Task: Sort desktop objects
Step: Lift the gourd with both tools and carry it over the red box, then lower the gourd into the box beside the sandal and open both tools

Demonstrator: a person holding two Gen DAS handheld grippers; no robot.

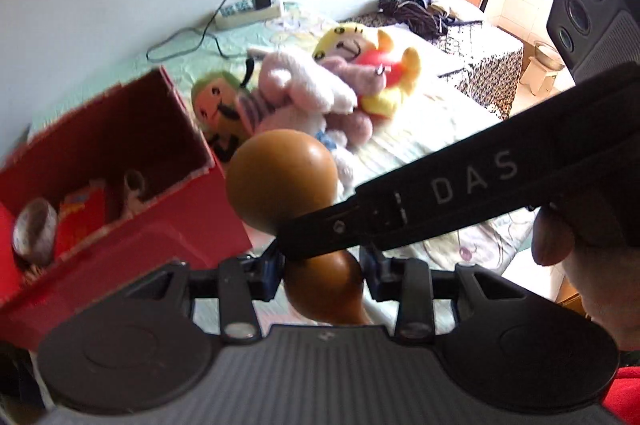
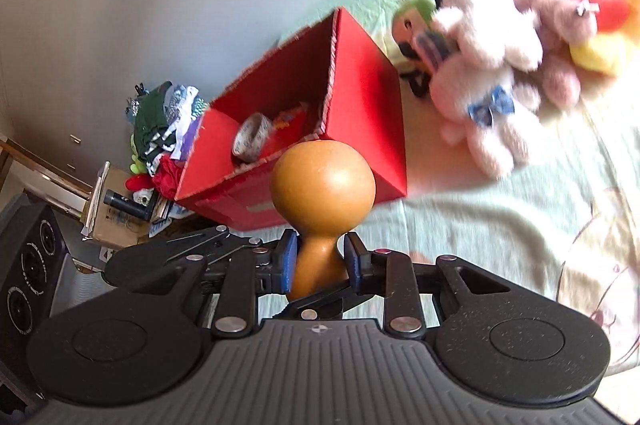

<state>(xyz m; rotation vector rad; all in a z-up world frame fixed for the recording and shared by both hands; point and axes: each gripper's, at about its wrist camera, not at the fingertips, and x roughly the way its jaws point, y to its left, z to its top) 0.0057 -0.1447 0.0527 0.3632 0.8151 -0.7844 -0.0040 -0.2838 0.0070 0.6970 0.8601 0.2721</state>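
Left wrist view
Left gripper (image 1: 322,261): black plastic, blue pads either side of the gourd's lower bulb; contact partly hidden, so cannot tell whether clamped or slack.
Gourd (image 1: 280,181): smooth, glossy, brown, two-lobed; round bulb forward, above the bed and just beside the box.
Right gripper (image 1: 440,197): seen as a black matte bar crossing the gourd's waist, lettered "DAS", a thumb (image 1: 550,241) on it.
Box (image 1: 132,197): red cardboard, open-topped, rough cut rim; tape roll (image 1: 34,229) and red packet (image 1: 82,215) inside.
Plush toys (image 1: 320,85): fuzzy heap, pink, yellow, green, lying behind the box.
Bed (image 1: 420,145): pale green quilted cover.
Power strip (image 1: 248,13): white, with black plug, near the wall.

Right wrist view
Right gripper (image 2: 320,259): blue ribbed pads pressed on the gourd's narrow neck, clenched on it.
Gourd (image 2: 322,181): round bulb forward, in front of the box's near wall.
Box (image 2: 360,113): tilted in view, tape roll (image 2: 252,137) showing inside.
Plush toys (image 2: 500,57): right of the box, blurred.
Clothes (image 2: 164,129): crumpled pile past the bed edge.
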